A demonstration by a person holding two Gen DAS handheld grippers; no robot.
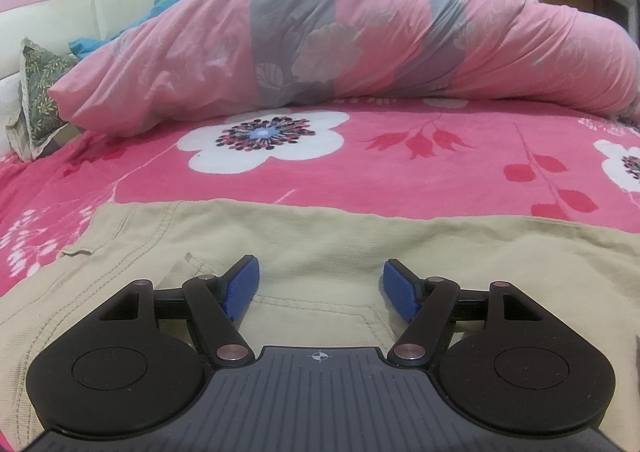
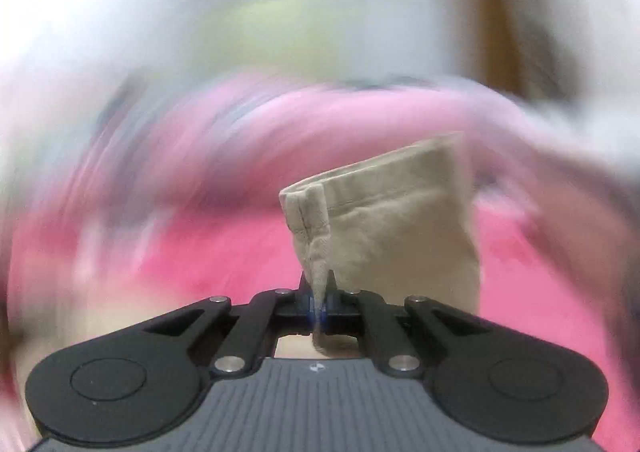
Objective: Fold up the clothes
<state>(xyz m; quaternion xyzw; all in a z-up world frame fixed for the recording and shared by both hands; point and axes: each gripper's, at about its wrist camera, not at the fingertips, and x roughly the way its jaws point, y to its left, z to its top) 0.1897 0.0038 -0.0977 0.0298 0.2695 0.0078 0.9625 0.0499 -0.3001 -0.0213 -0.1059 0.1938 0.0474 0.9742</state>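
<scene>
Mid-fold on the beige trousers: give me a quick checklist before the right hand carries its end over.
1. Right gripper jaws shut on trouser hem: ok.
2. Hem lifted off the pink sheet: ok.
3. Left gripper jaws open above the beige trousers, not pinning them: not ok if an anchor is wanted.
4. Trousers lying flat under the left gripper: ok.
5. Landing path free of the rolled duvet: cannot tell, the right view is blurred.
</scene>
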